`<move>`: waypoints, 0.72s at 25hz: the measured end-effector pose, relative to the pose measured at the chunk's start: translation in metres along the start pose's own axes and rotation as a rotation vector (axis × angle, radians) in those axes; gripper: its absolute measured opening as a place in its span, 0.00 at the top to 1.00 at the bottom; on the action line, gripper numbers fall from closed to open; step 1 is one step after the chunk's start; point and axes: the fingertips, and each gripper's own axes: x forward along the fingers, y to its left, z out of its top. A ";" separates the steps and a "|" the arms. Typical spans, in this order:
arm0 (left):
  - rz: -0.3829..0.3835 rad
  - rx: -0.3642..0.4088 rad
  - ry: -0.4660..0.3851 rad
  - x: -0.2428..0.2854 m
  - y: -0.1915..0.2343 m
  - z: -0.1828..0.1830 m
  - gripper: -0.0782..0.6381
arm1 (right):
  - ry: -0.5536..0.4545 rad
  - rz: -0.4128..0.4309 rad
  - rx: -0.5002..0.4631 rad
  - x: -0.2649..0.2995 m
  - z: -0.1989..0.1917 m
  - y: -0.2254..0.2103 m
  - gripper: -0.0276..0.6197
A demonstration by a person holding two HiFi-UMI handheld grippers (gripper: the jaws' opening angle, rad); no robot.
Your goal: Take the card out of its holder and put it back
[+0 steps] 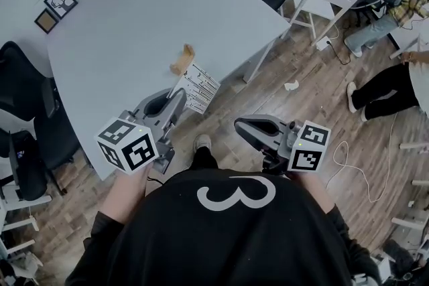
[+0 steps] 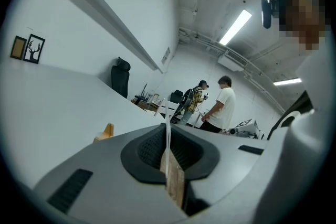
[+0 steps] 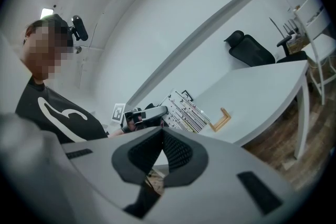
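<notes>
left hand-held gripper (image 1: 179, 94) pinching card (image 1: 200, 86) by its edge, jaws nearly together, holding it in the air by counter (image 1: 120, 23) edge | holder (image 1: 181, 59) sitting on counter, apart from card | right hand-held gripper (image 1: 240, 125) hanging alongside, jaws together, gripping nothing
</notes>
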 end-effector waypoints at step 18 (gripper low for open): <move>-0.011 -0.003 0.015 -0.006 -0.019 -0.012 0.86 | -0.012 -0.008 0.000 -0.018 -0.007 0.011 0.95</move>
